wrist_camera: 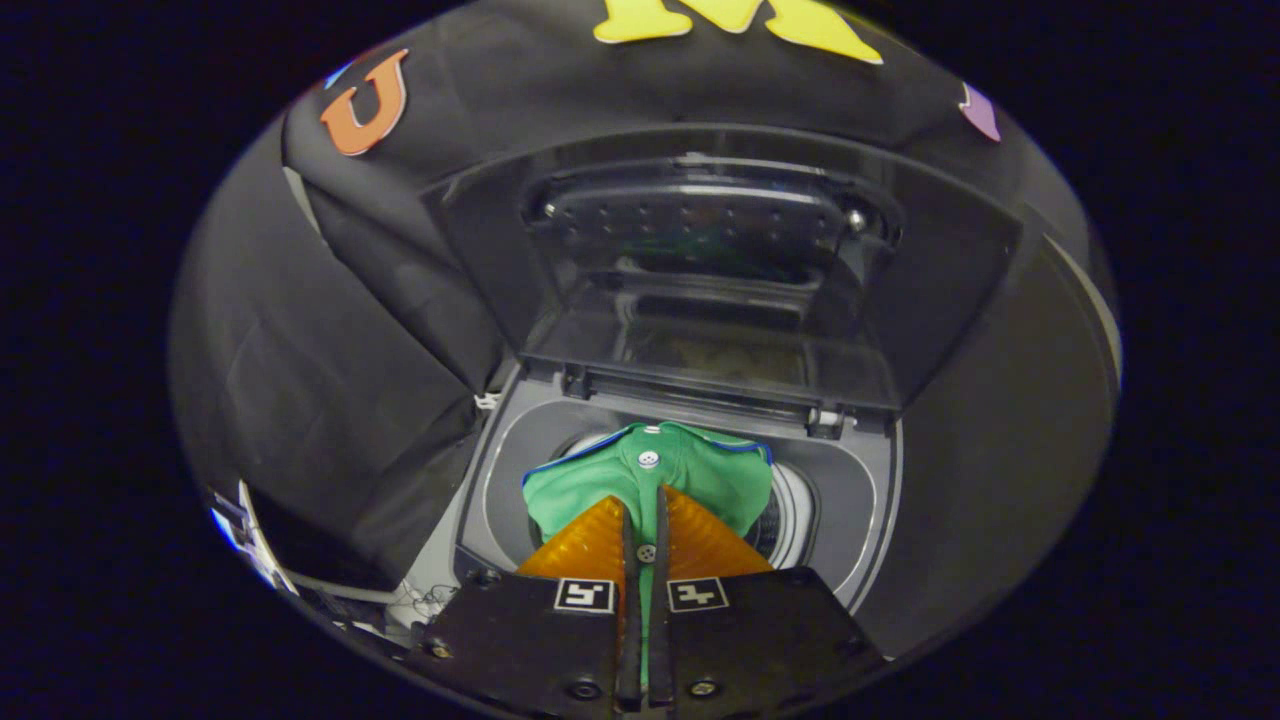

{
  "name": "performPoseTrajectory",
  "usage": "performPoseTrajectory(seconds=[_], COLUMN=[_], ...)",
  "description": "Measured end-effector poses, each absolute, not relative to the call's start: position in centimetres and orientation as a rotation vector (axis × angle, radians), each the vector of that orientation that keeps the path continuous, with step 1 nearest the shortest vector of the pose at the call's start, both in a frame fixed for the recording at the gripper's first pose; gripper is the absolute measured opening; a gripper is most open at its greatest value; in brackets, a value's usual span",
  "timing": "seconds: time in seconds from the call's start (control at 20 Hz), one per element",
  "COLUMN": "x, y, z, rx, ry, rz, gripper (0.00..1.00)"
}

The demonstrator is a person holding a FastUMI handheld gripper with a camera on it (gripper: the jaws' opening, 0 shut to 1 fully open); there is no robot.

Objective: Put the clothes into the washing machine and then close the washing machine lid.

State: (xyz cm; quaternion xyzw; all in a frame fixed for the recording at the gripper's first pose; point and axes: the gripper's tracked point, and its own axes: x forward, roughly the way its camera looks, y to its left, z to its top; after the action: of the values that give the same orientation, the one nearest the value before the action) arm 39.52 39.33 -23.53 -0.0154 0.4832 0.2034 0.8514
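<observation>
pinching a fold of the green shirt (690, 475), the gripper (641, 530) has its fingers drawn almost together, with only a thin strip of cloth and one button showing in the slit between them; both fingers appear to press on the fabric. from the fingertips the garment spreads toward 12 o'clock, hanging over the round mouth of the drum (790, 520), which lies directly under and just beyond the fingers. the placket with its white buttons runs along the same line as the fingers, 6 to 12 o'clock, so the shirt's long axis points straight ahead. it looks like a soft knit polo, bright green with a thin blue edge at the collar and shoulder, bunched and limp. how much of it already sits inside the drum cannot be told. the coming move probably turns on this: the cloth is over the opening, so letting go should drop it in. farther out at 12 o'clock the washing machine lid (700, 270) stands raised, dark and see-through, hinged at the back of the grey top panel (860, 500).
</observation>
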Motion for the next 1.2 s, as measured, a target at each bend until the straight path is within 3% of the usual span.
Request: performPoseTrajectory(seconds=[0.45, 1.2], x=[39.5, 39.3], y=[38.5, 39.0], z=[-31.6, -32.9], rx=[0.049, 0.057], ry=[1.147, 1.179], rz=[0.285, 0.279], gripper=[0.06, 0.06])
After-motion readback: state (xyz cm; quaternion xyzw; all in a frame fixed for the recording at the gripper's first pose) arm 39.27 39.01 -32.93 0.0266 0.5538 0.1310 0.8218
